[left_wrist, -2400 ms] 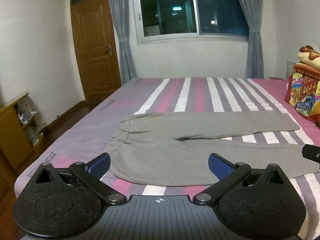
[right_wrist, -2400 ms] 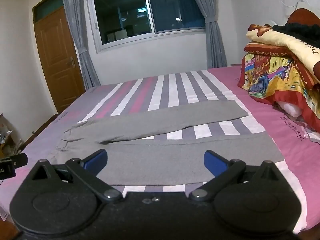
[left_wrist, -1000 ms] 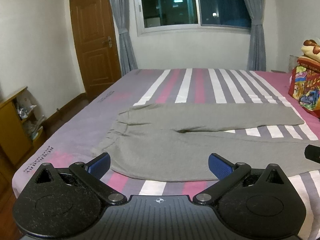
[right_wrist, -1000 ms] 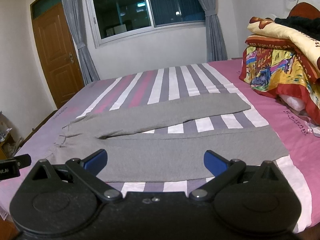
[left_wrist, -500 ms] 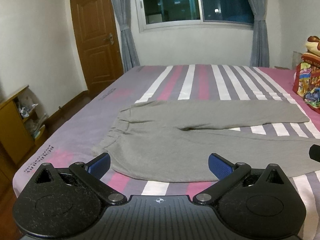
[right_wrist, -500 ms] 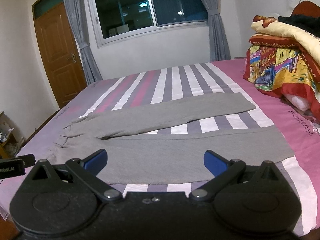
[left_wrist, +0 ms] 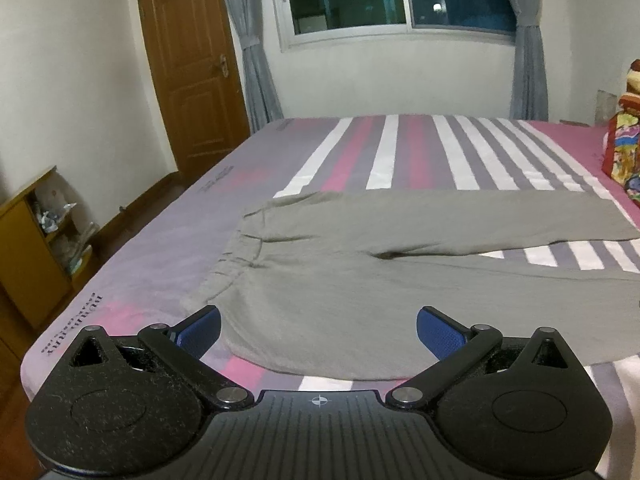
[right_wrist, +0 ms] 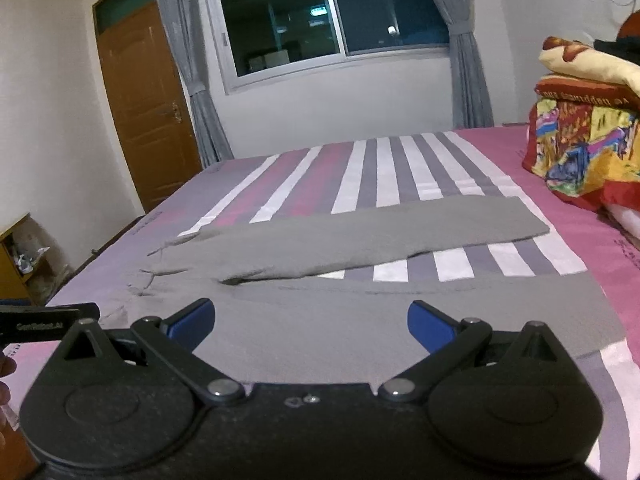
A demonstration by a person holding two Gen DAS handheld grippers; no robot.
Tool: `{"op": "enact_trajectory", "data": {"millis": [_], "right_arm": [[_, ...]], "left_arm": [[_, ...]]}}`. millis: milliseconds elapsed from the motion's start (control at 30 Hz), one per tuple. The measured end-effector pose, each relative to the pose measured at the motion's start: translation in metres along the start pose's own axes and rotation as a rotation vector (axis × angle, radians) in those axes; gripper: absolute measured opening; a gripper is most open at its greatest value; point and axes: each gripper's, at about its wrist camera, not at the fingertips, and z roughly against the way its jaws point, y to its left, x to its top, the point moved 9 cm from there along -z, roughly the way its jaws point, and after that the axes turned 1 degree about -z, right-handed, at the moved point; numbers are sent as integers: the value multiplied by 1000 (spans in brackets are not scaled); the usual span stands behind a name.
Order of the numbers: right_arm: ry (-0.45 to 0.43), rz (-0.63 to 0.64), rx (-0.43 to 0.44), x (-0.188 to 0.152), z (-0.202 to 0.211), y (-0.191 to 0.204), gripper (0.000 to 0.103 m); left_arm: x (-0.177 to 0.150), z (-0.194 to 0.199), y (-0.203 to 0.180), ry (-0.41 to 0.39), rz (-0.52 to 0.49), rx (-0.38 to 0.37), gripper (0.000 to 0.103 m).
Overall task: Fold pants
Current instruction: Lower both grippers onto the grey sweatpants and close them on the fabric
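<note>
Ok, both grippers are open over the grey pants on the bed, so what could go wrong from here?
1. The left hand-held gripper may pinch the striped sheet along with the pants near their edge.
2. The waistband is already bunched; folding over it could lock in wrinkles.
3. The right hand-held gripper may grab only one layer, so the legs fold unevenly.

The grey pants [left_wrist: 340,280] are soft matt knit cloth, slightly fuzzy. The striped pink, white and purple bedsheet [left_wrist: 384,152] is smooth matt cloth. The left gripper [left_wrist: 318,330] and right gripper [right_wrist: 310,322] are matt black plastic, dust-flecked, with textured blue pads [left_wrist: 438,334] and shiny metal pivot pins. The brown panelled door [left_wrist: 188,72] is semi-gloss wood.
</note>
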Motion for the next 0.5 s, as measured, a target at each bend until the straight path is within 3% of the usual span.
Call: {"op": "enact_trajectory", "data": {"millis": [133,500], "right_arm": [[4,40,11,4,-18,5,103],[55,4,86,15,-71,20,101]], "left_arm": [[5,-20,7,16,-8,16,103],[33,-80,27,34,3,38,103]]}}
